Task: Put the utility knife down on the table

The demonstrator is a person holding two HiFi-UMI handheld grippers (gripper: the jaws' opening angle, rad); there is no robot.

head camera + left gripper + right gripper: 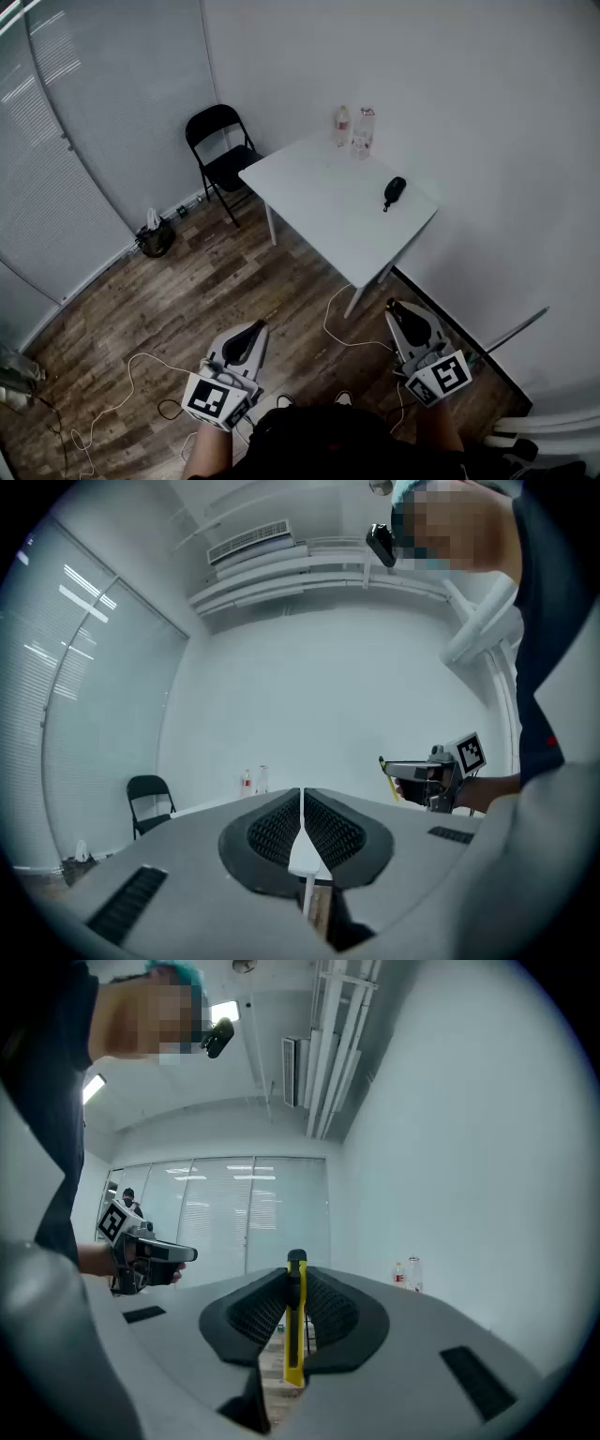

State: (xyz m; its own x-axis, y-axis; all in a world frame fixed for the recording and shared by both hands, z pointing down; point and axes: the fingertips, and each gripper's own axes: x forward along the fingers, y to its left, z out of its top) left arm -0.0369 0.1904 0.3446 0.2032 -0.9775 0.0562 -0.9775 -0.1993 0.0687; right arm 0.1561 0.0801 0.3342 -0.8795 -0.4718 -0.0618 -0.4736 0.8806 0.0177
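A yellow utility knife [294, 1335] with a black slider stands clamped between the pads of my right gripper [295, 1279], which is shut on it. In the head view that gripper [395, 308] is low on the right, above the wooden floor and short of the white table [319, 202]. My left gripper [253, 328] is held low on the left, its jaws closed together on nothing [302, 803]. In the left gripper view the right gripper [427, 771] appears with the knife's yellow tip [384, 766] sticking out.
On the table stand two bottles [354, 129] at the far edge and a black object [394, 191] near the right edge. A black folding chair [220, 150] is at the table's left. A dark bag [156, 235] and white cables [131, 375] lie on the floor.
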